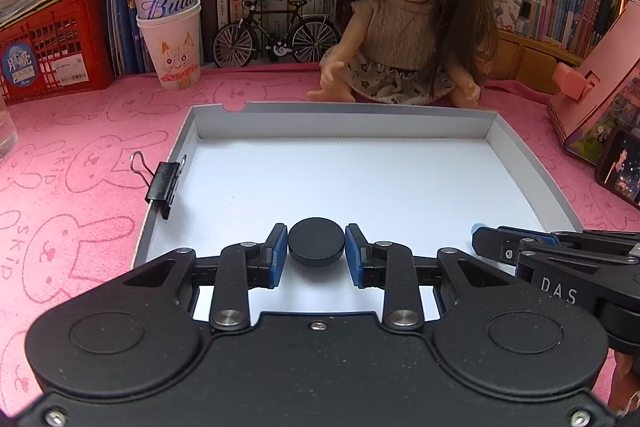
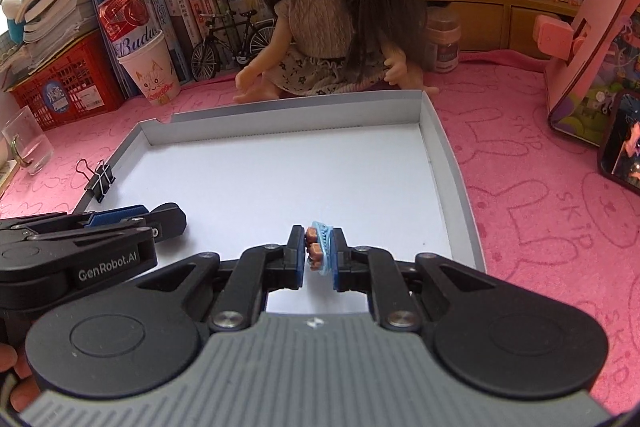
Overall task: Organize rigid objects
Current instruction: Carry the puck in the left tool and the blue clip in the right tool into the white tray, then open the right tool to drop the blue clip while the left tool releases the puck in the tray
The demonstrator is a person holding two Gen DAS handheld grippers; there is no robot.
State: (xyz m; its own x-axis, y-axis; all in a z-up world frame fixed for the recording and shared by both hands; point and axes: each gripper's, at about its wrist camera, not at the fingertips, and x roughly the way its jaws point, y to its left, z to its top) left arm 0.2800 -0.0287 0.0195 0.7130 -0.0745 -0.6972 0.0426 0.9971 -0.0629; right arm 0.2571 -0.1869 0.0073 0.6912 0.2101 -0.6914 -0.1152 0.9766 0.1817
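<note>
Left wrist view: your left gripper clamps black disc over tray near edge. Right gripper pinches small blue toy above tray's near right. Step: delivery. Next, you lower both onto tray floor, then release.

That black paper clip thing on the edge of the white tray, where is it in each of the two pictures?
Left wrist view: the binder clip sits left of centre, clipped on the tray's left wall.
Right wrist view: the binder clip is at far left, on the same wall, just above the left gripper.
Shared landmark: the doll sitting behind the tray's far wall.
</note>
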